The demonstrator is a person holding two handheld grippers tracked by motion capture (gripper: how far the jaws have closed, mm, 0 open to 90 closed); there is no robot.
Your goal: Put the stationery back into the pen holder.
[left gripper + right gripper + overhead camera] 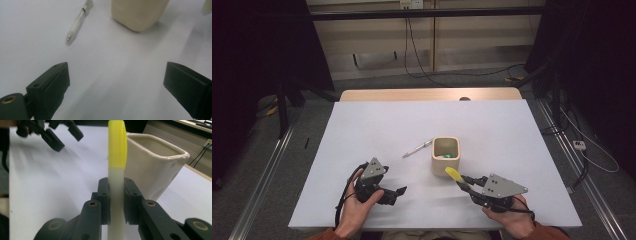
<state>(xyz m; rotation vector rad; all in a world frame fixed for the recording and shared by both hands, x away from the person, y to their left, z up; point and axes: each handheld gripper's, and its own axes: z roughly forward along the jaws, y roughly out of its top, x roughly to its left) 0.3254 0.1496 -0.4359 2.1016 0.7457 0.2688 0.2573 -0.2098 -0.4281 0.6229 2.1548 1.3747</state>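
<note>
A cream square cup (pixel 446 155) stands on the white table (pixel 362 130) with something green inside it. My right gripper (pixel 464 184) is shut on a white marker with a yellow cap (pixel 454 174); the cap points at the cup's near side. In the right gripper view the marker (pixel 116 157) rises between the jaws beside the cup (pixel 155 167). A white pen (pixel 417 148) lies left of the cup. My left gripper (pixel 394 192) hovers near the front left, open and with nothing in it; its view shows the pen (pixel 78 21) and the cup (pixel 138 12) ahead.
The table's front edge runs just under both hands. A wooden strip (pixel 427 94) borders the far edge. Cables and dark stands lie on the floor beyond and to the sides.
</note>
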